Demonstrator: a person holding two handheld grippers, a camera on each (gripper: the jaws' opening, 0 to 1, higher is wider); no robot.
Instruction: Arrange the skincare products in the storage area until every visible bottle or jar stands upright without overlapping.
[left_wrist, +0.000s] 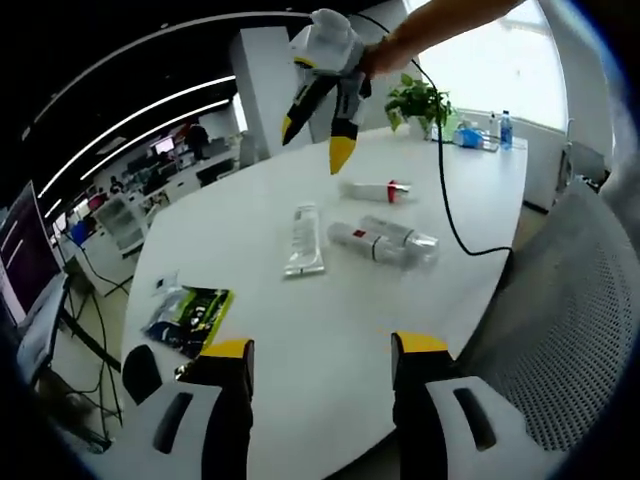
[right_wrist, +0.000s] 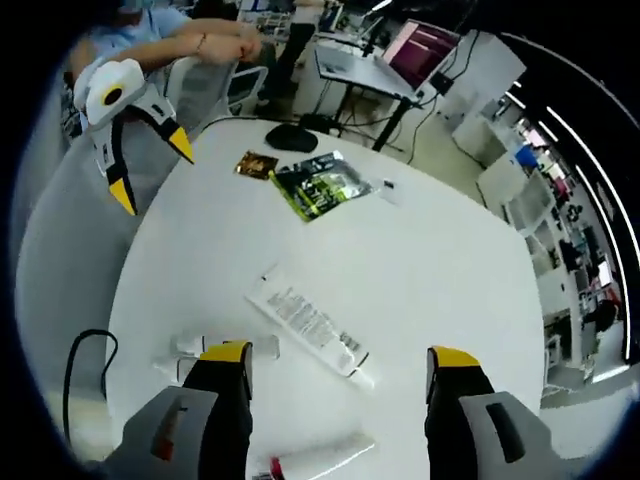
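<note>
Left gripper view: left gripper (left_wrist: 318, 352), right gripper (left_wrist: 318, 135) both wide, empty; clear bottle (left_wrist: 385, 240) lying flat; grasp mid-body, tip upright gently.

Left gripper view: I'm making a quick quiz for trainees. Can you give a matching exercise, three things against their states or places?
Things:
1. clear bottle
2. green packet
3. right gripper

States:
a. held open above the table
b. lying on its side
c. flat near the table's edge

Pairs: 1-b, 2-c, 3-a
</note>
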